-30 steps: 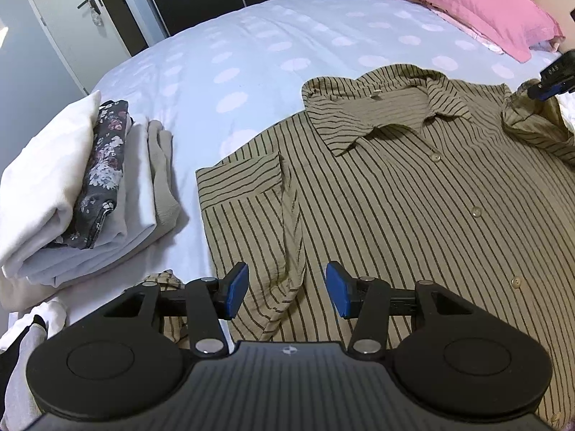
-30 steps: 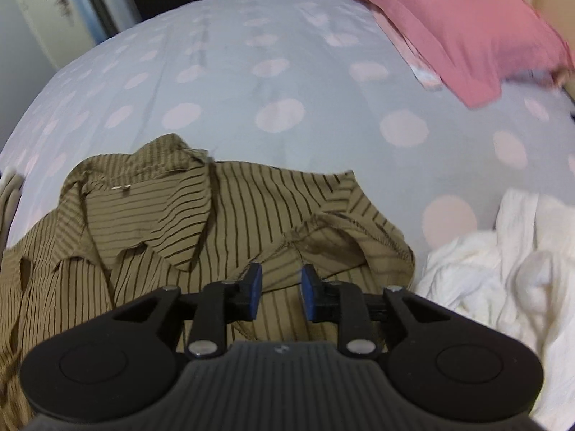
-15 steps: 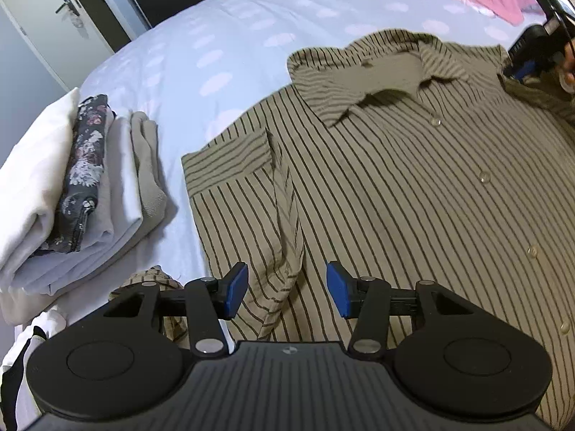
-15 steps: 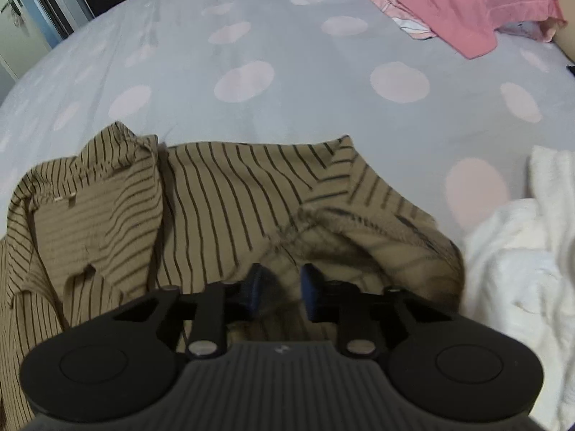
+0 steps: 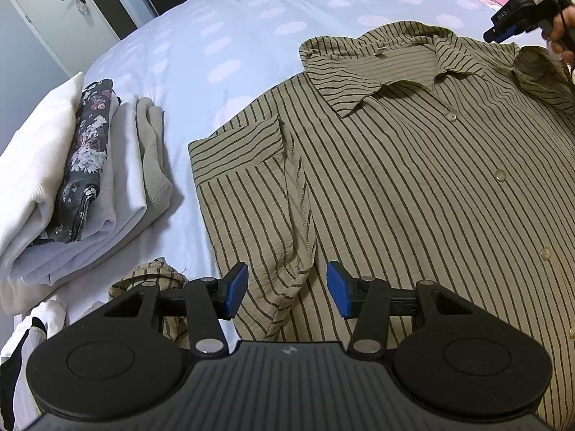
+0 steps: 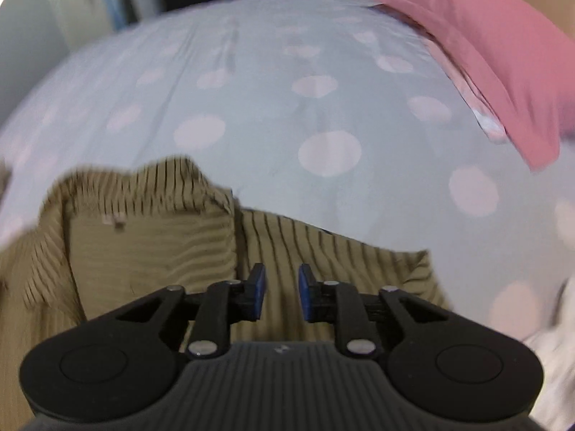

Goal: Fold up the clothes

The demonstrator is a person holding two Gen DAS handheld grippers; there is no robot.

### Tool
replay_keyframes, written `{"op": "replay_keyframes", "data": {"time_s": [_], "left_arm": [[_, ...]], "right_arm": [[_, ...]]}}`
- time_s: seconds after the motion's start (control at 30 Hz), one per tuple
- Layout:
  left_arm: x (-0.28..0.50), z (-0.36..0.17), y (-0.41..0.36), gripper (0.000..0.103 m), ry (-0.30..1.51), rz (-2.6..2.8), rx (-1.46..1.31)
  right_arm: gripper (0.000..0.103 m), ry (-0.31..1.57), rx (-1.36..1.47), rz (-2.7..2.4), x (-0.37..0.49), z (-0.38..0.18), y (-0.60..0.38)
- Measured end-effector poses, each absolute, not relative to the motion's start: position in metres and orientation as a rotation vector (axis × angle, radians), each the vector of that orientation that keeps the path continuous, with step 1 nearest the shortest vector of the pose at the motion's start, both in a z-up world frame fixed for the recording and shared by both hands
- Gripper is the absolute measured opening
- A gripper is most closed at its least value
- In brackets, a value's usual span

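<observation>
**Crinkled cotton, limp and light: take it by seams and hems**

Blue-padded jaws of the left gripper [image 5: 287,289] stand well apart over the near side edge of the shirt [image 5: 413,186], with only a loose ripple of cloth below the gap and nothing pinched. The right gripper [image 6: 281,296] has its jaws a narrow way apart and opening; striped cloth lies beneath them, but no fold shows between the pads. In the left view it hangs near the far shoulder, held in a hand [image 5: 562,32].

Outward from there, the shirt lies face up on the bed [image 5: 233,54], buttoned, collar [image 5: 377,68] away from the left camera. One short sleeve [image 5: 237,147] is spread flat; the far shoulder looks bunched.

The fabric looks thin and crinkled, so it should be light, soft and quick to slump. I judge a single layer will slide and drag the layer beneath with it. Firmer holds would be the sleeve hem, shoulder seam, collar edge or button placket, where cloth is doubled. Pinching mid-panel risks puckers. Buttons [image 5: 500,175] could slip off a pad, so grip beside them.

A stack [image 5: 72,179] of folded clothes sits just left of the shirt, a pink pillow [image 6: 485,54] well beyond.
</observation>
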State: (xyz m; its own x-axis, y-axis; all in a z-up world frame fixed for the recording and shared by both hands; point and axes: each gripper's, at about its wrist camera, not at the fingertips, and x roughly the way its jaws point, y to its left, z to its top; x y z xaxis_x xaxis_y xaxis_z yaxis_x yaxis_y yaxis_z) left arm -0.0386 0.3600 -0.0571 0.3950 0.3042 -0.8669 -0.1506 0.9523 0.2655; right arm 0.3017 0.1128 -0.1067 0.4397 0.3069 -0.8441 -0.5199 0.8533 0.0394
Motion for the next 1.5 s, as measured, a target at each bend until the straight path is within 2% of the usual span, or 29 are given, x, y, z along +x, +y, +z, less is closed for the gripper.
{"op": "replay_keyframes", "data": {"time_s": [0.17, 0.27, 0.37, 0.57, 0.67, 0.73, 0.77, 0.8, 1.13, 1.33, 1.43, 1.47, 1.5], "left_arm": [[-0.04, -0.056, 0.359, 0.046, 1.13, 0.283, 0.159], [-0.041, -0.057, 0.359, 0.046, 1.132, 0.29, 0.16], [-0.04, -0.058, 0.361, 0.046, 1.137, 0.298, 0.158], [-0.041, -0.059, 0.365, 0.046, 1.144, 0.301, 0.161], [-0.042, -0.061, 0.367, 0.046, 1.149, 0.299, 0.163], [-0.042, -0.063, 0.369, 0.046, 1.157, 0.302, 0.165], [-0.042, -0.063, 0.37, 0.046, 1.157, 0.303, 0.165], [-0.042, -0.063, 0.371, 0.046, 1.158, 0.304, 0.164], [-0.047, -0.058, 0.368, 0.046, 1.141, 0.307, 0.174], [-0.049, -0.054, 0.366, 0.046, 1.127, 0.31, 0.182], [-0.051, -0.052, 0.366, 0.046, 1.122, 0.315, 0.184], [-0.051, -0.051, 0.365, 0.046, 1.12, 0.317, 0.185], [-0.052, -0.051, 0.365, 0.046, 1.12, 0.317, 0.187]], "right_arm": [[0.026, 1.023, -0.556, 0.613, 0.307, -0.099, 0.113], [0.043, 1.028, -0.734, 0.682, 0.304, -0.1, 0.118], [0.05, 1.044, -0.875, 0.742, 0.303, -0.106, 0.126], [0.05, 1.11, -1.069, 0.79, 0.307, -0.127, 0.138], [0.045, 1.158, -1.108, 0.781, 0.311, -0.138, 0.14], [0.029, 1.195, -1.13, 0.789, 0.308, -0.143, 0.138], [0.011, 1.202, -1.138, 0.803, 0.305, -0.143, 0.136], [0.004, 1.202, -1.137, 0.818, 0.302, -0.142, 0.134], [0.003, 1.105, -1.129, 0.978, 0.249, -0.089, 0.113], [0.004, 1.08, -1.269, 0.959, 0.223, -0.099, 0.096], [0.007, 1.056, -1.272, 0.921, 0.216, -0.112, 0.09], [0.01, 1.041, -1.274, 0.906, 0.214, -0.116, 0.089], [0.018, 1.026, -1.278, 0.891, 0.213, -0.119, 0.089]]}}
